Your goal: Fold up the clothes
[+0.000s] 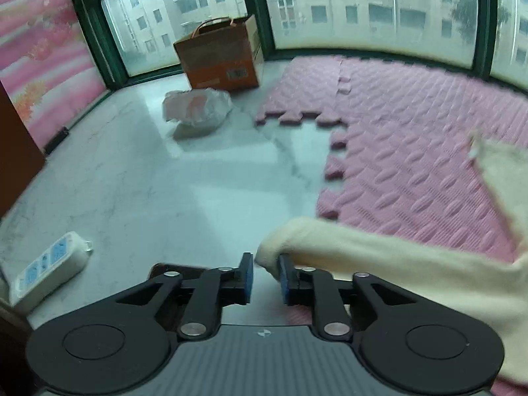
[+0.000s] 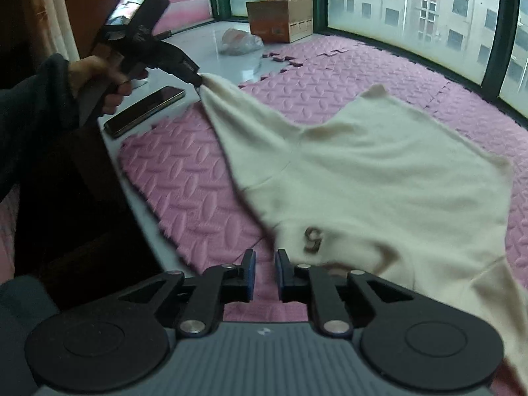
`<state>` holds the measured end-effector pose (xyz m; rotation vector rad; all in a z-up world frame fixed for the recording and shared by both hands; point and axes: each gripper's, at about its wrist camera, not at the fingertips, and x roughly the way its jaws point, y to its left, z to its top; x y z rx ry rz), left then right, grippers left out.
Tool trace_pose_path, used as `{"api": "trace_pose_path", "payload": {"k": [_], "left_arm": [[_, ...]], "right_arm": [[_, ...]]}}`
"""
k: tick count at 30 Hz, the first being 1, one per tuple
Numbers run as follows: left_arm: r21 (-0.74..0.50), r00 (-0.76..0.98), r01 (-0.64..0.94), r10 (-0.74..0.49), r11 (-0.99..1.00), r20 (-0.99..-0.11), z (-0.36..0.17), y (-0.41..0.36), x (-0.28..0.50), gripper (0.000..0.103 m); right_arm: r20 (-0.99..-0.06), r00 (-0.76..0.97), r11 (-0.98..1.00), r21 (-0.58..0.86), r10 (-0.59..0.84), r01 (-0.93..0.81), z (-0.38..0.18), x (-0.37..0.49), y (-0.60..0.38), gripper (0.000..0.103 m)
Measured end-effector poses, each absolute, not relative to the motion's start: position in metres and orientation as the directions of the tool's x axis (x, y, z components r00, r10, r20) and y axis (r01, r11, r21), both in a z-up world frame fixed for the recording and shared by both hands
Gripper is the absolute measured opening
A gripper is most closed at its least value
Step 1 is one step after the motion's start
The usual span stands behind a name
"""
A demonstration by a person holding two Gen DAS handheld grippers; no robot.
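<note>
- A cream sweater [image 2: 379, 178] lies spread over the pink foam puzzle mat [image 2: 184, 178], a dark "5" mark near its close edge.
- The left gripper [image 2: 198, 81] pinches one sleeve end and holds it lifted above the mat's edge; in its own wrist view, cloth bunches at the tips of the blue-padded fingers [image 1: 248, 275], while a gap shows between the pads lower down.
- The person's hand [image 2: 105, 82], in a dark sleeve, grips that tool's handle.
- The right gripper [image 2: 265, 274] sits low at the sweater's close edge, its fingers slightly parted with only mat between them; the cloth lies just beside its right finger.
- A smartphone [image 2: 145, 110] lies on the white marble floor [image 1: 148, 181] just beside the mat, below the lifted sleeve.
- A white power strip [image 1: 46, 270] rests on the floor to the left.
- A crumpled clear plastic bag [image 1: 196, 112] lies near a brown cardboard box [image 1: 219, 56] with handles by the window; their contents cannot be made out.
</note>
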<state>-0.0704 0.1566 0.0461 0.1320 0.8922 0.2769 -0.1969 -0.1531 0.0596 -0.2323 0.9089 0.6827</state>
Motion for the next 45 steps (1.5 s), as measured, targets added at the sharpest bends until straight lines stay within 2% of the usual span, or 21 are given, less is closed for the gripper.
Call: {"api": "trace_pose_path", "payload": {"k": [2,7,12,16,20,22,25,28,30,31,33,38,39,41,45], "left_arm": [[0.277,0.578,-0.186,0.333,0.943,-0.745,0.040,0.159,-0.072,0.022],[0.244,0.578,-0.219,0.327,0.945,-0.748,0.045,0.172,-0.078,0.022],[0.185,0.655,-0.018,0.151,0.983,-0.740,0.062,0.128,-0.100,0.022],[0.143,0.686,0.154,-0.001,0.978,-0.728,0.074,0.091,-0.117,0.022],[0.104,0.639,0.401,-0.196,0.910,-0.743,0.071,0.029,-0.136,0.022],[0.081,0.600,0.507,-0.283,0.858,-0.748,0.068,0.002,-0.145,0.025],[0.052,0.529,0.630,-0.380,0.775,-0.759,0.061,-0.034,-0.158,0.025],[0.038,0.474,0.702,-0.426,0.711,-0.771,0.051,-0.059,-0.165,0.025],[0.025,0.444,0.728,-0.444,0.685,-0.778,0.046,-0.067,-0.167,0.027],[0.021,0.436,0.732,-0.445,0.681,-0.782,0.044,-0.068,-0.166,0.034],[0.020,0.429,0.740,-0.449,0.672,-0.783,0.040,-0.070,-0.168,0.038],[0.037,0.418,0.772,-0.462,0.635,-0.782,0.043,-0.065,-0.171,0.038],[0.049,0.416,0.782,-0.462,0.622,-0.783,0.042,-0.066,-0.173,0.038],[0.073,0.413,0.801,-0.461,0.594,-0.786,0.041,-0.068,-0.176,0.034],[0.119,0.405,0.835,-0.454,0.537,-0.794,0.038,-0.070,-0.183,0.034]], "right_arm": [[-0.775,0.460,0.788,0.079,0.433,-0.610,0.065,-0.203,-0.165,0.012],[-0.765,0.552,0.864,0.013,0.333,-0.504,0.077,-0.207,-0.201,0.013],[-0.756,0.591,0.910,0.014,0.281,-0.415,0.081,-0.206,-0.231,0.013],[-0.763,0.616,0.910,-0.094,0.195,-0.404,0.072,-0.199,-0.236,0.013],[-0.749,0.640,0.869,-0.192,0.170,-0.455,0.064,-0.202,-0.230,0.014],[-0.727,0.667,0.827,-0.271,0.159,-0.493,0.061,-0.207,-0.219,0.028],[-0.700,0.699,0.754,-0.380,0.145,-0.536,0.056,-0.211,-0.204,0.033],[-0.706,0.690,0.715,-0.399,0.160,-0.574,0.049,-0.209,-0.197,0.028],[-0.706,0.686,0.697,-0.402,0.177,-0.594,0.046,-0.209,-0.194,0.017],[-0.705,0.685,0.705,-0.392,0.182,-0.591,0.047,-0.208,-0.196,0.010],[-0.703,0.684,0.725,-0.368,0.193,-0.582,0.051,-0.206,-0.200,0.008],[-0.738,0.641,0.787,-0.262,0.209,-0.559,0.058,-0.199,-0.224,0.006],[-0.749,0.628,0.795,-0.243,0.210,-0.555,0.057,-0.197,-0.228,0.002],[-0.771,0.607,0.788,-0.247,0.193,-0.565,0.049,-0.199,-0.231,0.002],[-0.785,0.597,0.768,-0.275,0.169,-0.579,0.042,-0.209,-0.233,0.003]]}}
